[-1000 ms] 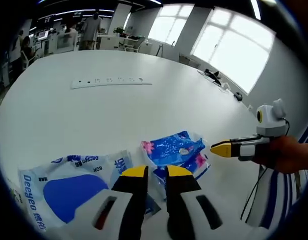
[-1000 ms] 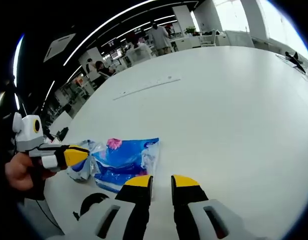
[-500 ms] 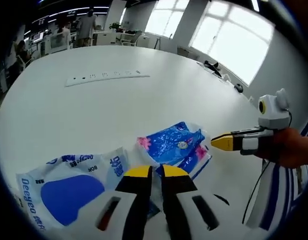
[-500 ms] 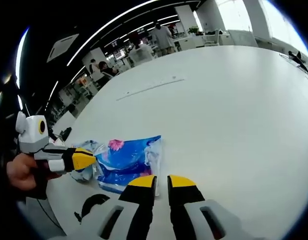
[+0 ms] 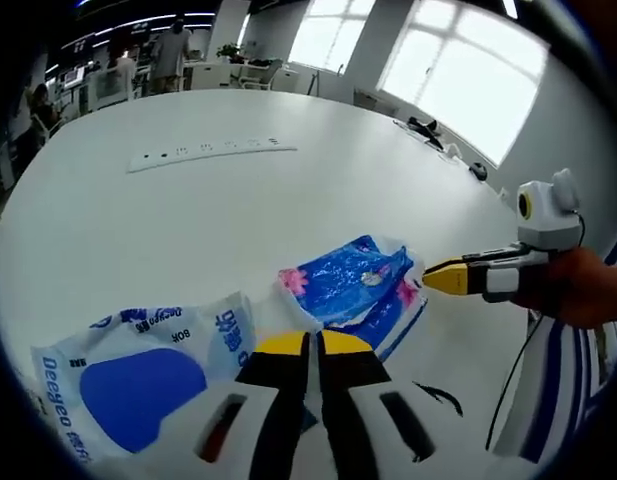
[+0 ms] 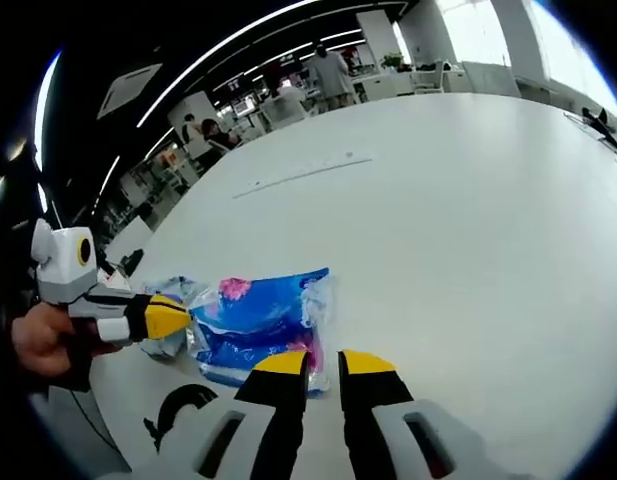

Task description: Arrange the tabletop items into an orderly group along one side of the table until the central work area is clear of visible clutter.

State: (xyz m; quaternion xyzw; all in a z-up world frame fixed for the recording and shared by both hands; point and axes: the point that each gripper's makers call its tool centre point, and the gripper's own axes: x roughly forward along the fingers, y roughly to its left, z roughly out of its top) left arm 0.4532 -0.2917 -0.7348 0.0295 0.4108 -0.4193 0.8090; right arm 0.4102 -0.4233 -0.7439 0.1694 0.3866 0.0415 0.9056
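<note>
A blue floral packet [image 5: 350, 288] lies on the white table [image 5: 188, 220], stretched between both grippers. My left gripper [image 5: 314, 345] has its jaws almost together over the packet's near corner. It enters the right gripper view from the left, where the left gripper [image 6: 173, 318] touches the packet [image 6: 260, 315] at its end. My right gripper [image 6: 323, 363] has its jaws a narrow gap apart at the packet's pink corner. Seen from the left gripper view, the right gripper [image 5: 446, 277] meets the packet's clear flap. A white and blue bag [image 5: 138, 375] lies left of the packet.
A long white power strip [image 5: 210, 153] lies farther out on the table, and it also appears in the right gripper view as the power strip [image 6: 303, 173]. A black cable [image 6: 173, 415] curls at the table's near edge. Desks and people stand far behind.
My left gripper's jaws have drawn together over the packet's corner. The packet's far end has shifted slightly toward the right gripper's tip. The white and blue bag has stayed put.
</note>
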